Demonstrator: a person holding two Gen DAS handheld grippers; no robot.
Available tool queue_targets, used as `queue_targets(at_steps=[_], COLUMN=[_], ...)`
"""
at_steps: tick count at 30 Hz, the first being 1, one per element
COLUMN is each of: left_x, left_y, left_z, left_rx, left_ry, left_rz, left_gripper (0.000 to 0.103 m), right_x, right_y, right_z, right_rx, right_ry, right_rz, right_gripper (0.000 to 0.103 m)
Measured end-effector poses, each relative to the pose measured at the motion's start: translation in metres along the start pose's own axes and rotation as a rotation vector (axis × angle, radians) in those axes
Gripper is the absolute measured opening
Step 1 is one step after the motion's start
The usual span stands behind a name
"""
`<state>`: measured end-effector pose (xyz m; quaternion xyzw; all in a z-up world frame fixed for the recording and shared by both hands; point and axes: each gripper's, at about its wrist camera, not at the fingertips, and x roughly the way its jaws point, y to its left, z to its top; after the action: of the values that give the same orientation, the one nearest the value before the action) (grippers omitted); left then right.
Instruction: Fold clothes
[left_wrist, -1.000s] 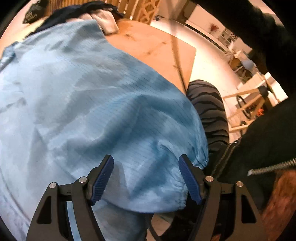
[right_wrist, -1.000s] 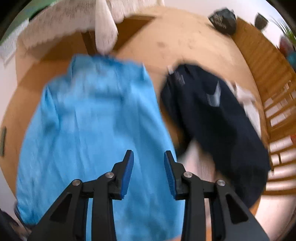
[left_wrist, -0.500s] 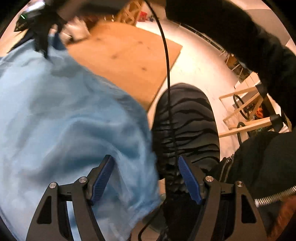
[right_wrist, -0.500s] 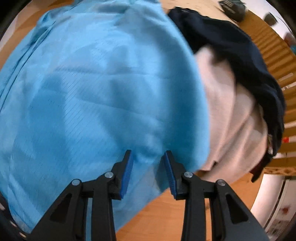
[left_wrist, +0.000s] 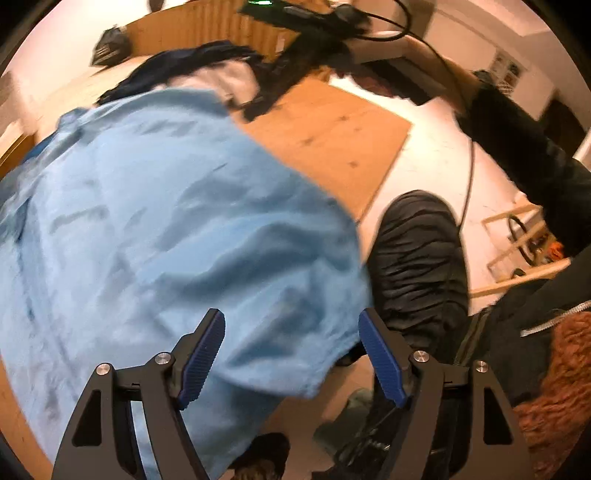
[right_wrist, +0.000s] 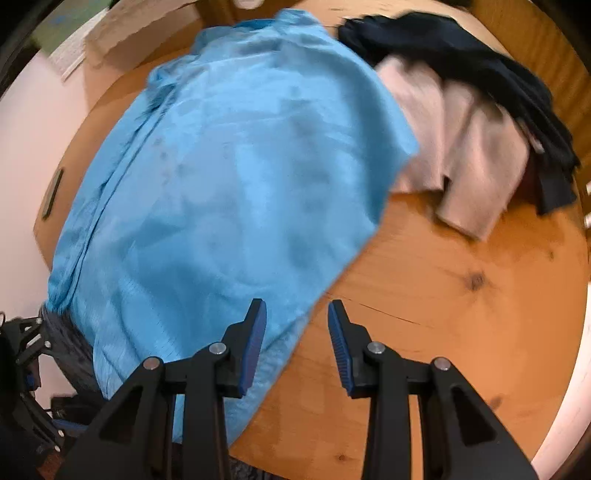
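You hold both grippers pointing steeply down over the blue garment spread on the wooden table, your left gripper gaping wide above its near hem, your right gripper narrower, empty, straddling the garment's right edge.

Wooden bench carries a blue garment ahead of the right claw; beige and dark clothing lie beyond, rightward.
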<state>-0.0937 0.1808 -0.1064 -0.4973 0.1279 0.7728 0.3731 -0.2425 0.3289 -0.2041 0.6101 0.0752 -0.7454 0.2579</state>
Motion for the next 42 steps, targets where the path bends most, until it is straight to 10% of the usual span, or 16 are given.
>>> queue_targets(at_steps=[12,16,26,32,42], left_x=[0.015,0.017,0.021,0.038,0.050], left_y=[0.009,0.011,0.011,-0.007,-0.074], left_z=[-0.005,-0.007,-0.004,0.004,0.002], left_rx=[0.000,0.011,0.005,0.042,0.215], left_ry=[0.009,0.018,0.015,0.032,0.062], left_rz=[0.019,0.023,-0.008,-0.045,-0.027], left_gripper=[0.073,0.073,0.073,0.073,0.073], right_x=[0.036,0.030,-0.017,0.025,-0.010], right_y=[-0.037,-0.032,-0.004,-0.022,-0.026], right_z=[0.011,0.011,0.033,0.036,-0.012], right_rx=[0.193,0.176,0.027,0.004,0.053], right_ry=[0.033,-0.004,-0.181,-0.017,-0.049], right_rz=[0.048,0.106,-0.044,-0.164,-0.117], right_gripper=[0.035,0.007,0.004,0.005,0.039])
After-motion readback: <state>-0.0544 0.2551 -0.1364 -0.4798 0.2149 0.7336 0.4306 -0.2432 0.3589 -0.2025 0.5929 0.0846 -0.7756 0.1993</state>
